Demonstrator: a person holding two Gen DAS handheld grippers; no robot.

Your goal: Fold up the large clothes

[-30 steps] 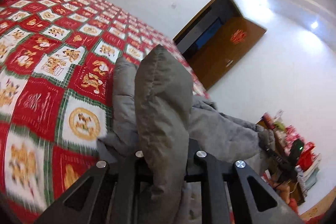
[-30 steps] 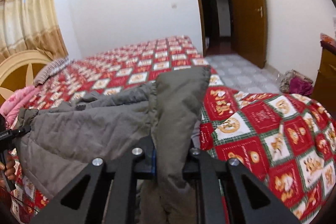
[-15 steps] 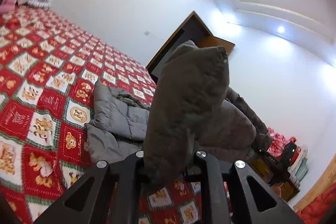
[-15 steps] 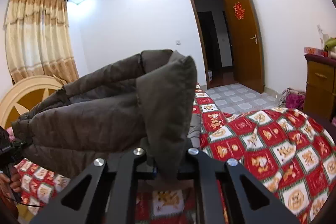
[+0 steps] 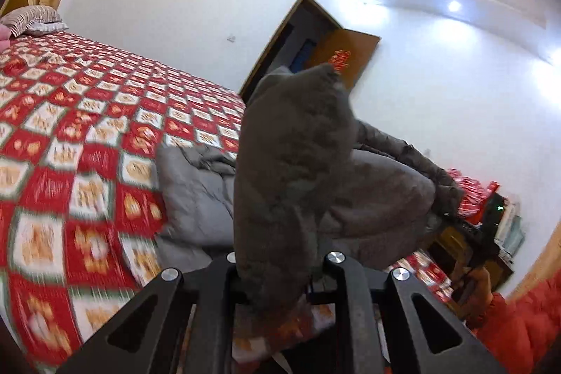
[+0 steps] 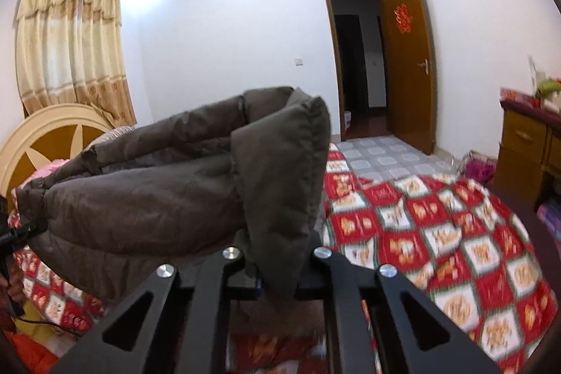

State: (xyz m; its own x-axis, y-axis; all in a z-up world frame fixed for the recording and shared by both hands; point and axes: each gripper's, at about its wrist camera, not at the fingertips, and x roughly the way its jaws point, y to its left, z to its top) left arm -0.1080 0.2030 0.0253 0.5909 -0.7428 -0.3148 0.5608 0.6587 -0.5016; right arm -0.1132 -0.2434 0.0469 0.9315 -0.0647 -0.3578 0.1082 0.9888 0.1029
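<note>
A grey padded jacket [image 5: 291,163] is held up over the bed, and part of it still lies on the quilt [image 5: 196,191]. My left gripper [image 5: 277,272] is shut on one thick edge of the jacket. In the right wrist view the jacket [image 6: 147,198] stretches as a sagging roll to the left. My right gripper [image 6: 277,269] is shut on its other end. Each view shows the other gripper small and dark at the jacket's far end: the right gripper [image 5: 455,219] and the left gripper [image 6: 14,233]. Cloth hides the fingertips in both views.
A red and white patterned quilt [image 6: 438,233] covers the bed. A round headboard [image 6: 42,135] and a pillow [image 5: 31,20] are at its head. An open wooden door [image 6: 403,58] and a wooden dresser [image 6: 526,146] stand to the right, with tiled floor [image 6: 378,156] between.
Both grippers rose and lifted the jacket's edge off the quilt, so it now hangs between them. The left view has rolled. The grips stay the same.
</note>
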